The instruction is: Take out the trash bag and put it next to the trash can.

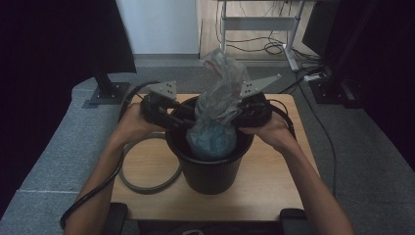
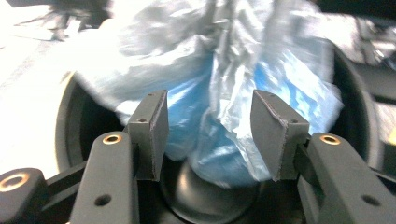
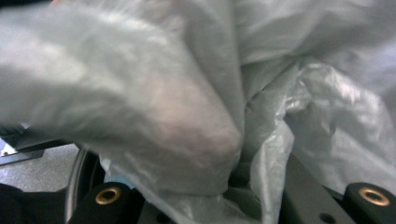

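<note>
Item 1: bin (image 1: 210, 166). Black, round, upright at the centre of the table (image 1: 274, 186). It stands between my two hands so both tools can reach over its rim from opposite sides.

Item 2: bag (image 1: 220, 98). Thin, clear, bluish plastic. Its lower part sits inside the bin, bulging against the wall toward 6 o'clock; its crumpled upper part rises out of the mouth toward 12 o'clock. I judge it is being fitted as a liner, which is why the top is kept up and free.

Item 3: left gripper (image 1: 180, 122). At the bin's 9 o'clock rim, pointing inward. In the left gripper view the pads (image 2: 154, 133) stand spread, with a fold of bag (image 2: 219, 112) hanging between them but pressed by neither. I hold nothing with it; it stands apart, likely ready for a new bite on the film.

Item 4: right gripper (image 1: 243, 116). At the bin's 3 o'clock rim. In the right gripper view plastic (image 3: 196, 107) drapes over the jaws and hides the pads. They are drawn nearly together, and with film bunched down between the arms I take it as pinching the bag, holding that side up.

Item 5: cable (image 1: 147, 181). Grey loop lying on the table at 8 o'clock of the bin, trailing from my left tool, slack and clear of the work.
</note>
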A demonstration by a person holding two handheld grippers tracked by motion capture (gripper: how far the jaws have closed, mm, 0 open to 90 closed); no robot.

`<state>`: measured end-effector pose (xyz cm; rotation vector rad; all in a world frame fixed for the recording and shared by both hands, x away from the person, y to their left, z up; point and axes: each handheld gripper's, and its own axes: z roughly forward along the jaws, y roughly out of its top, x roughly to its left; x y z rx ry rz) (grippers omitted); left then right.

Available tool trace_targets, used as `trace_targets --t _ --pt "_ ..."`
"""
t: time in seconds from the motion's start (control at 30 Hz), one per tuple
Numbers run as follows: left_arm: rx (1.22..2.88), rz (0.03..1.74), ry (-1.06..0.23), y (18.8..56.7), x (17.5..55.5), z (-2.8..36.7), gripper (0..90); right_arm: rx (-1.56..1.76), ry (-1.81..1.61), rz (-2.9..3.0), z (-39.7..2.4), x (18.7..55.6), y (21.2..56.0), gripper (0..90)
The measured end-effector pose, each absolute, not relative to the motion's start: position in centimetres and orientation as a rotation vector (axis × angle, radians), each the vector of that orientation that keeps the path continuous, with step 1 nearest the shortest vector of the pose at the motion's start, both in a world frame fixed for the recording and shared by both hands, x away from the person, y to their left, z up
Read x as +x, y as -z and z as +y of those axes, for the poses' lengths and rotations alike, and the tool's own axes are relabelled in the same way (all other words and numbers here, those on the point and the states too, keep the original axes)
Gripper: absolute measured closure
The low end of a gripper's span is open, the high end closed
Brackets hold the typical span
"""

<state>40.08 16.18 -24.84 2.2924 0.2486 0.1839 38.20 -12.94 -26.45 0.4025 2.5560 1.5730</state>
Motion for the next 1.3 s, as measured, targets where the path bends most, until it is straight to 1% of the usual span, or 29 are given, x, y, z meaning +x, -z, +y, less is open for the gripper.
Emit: trace_targets --t 0.17,0.27,0.33,0.47,0.5,0.53,0.6,0.67,0.7,0.77,0.83,0.93,0.97,1.07,1.13,1.2,1.23,1.3 --pt "2.251 0.291 -0.138 25.2 42.0 17.1 40.9 0.389 -1.547 2.573 -13.0 38.1 26.6 80.0" --pt "2.202 0.284 -0.050 25.7 43.0 17.6 35.7 0.381 -1.541 2.581 -13.1 38.1 26.7 80.1" --pt "2.193 0.255 -0.002 26.3 43.4 17.1 32.3 0.366 -1.546 2.584 -12.9 38.1 26.8 80.1" --pt "2.232 0.143 -0.003 26.9 43.4 14.4 33.4 0.308 -1.542 2.613 -12.1 37.9 26.8 80.1" --pt "2.243 0.115 -0.011 26.9 43.3 13.7 35.3 0.292 -1.532 2.625 -11.9 37.9 26.9 80.0" --pt "2.258 0.084 -0.017 26.9 43.1 13.1 40.0 0.273 -1.519 2.635 -11.7 37.9 27.0 79.9" --pt "2.282 0.030 -0.032 27.0 42.7 12.1 55.3 0.253 -1.493 2.648 -11.6 37.8 27.0 79.2" --pt "2.278 0.028 -0.017 27.0 42.5 11.7 71.5 0.262 -1.459 2.641 -11.8 37.7 27.0 77.2" --pt "2.272 0.035 -0.018 27.1 42.3 11.5 76.2 0.271 -1.434 2.630 -11.9 37.6 26.9 74.1" --pt "2.252 0.046 -0.032 27.0 42.1 11.6 84.0 0.303 -1.414 2.605 -12.2 37.6 26.9 63.4" --pt "2.230 0.057 -0.014 26.9 41.9 11.9 86.7 0.355 -1.425 2.565 -12.5 37.6 26.7 48.9" --pt "2.213 0.026 0.000 26.7 41.5 12.5 87.6 0.466 -1.417 2.487 -12.9 37.7 26.5 22.8" --pt "2.209 0.013 -0.004 26.6 41.3 12.6 87.6 0.508 -1.422 2.473 -13.0 38.0 26.5 15.8" --pt "2.231 -0.036 -0.032 26.4 40.3 11.9 87.7 0.592 -1.492 2.478 -12.9 38.7 26.8 10.8" --pt "2.259 -0.070 -0.054 26.5 39.5 11.1 87.7 0.574 -1.557 2.505 -12.3 38.9 26.9 11.1" --pt "2.299 -0.082 -0.078 26.7 39.1 10.3 87.9 0.552 -1.595 2.536 -11.6 39.0 26.9 15.7" --pt "2.317 -0.083 -0.090 26.9 39.0 10.2 87.9 0.541 -1.613 2.553 -11.3 39.0 27.0 20.6" --pt "2.322 -0.068 -0.072 27.2 39.3 10.2 87.9 0.503 -1.660 2.585 -11.1 39.0 26.9 38.9"
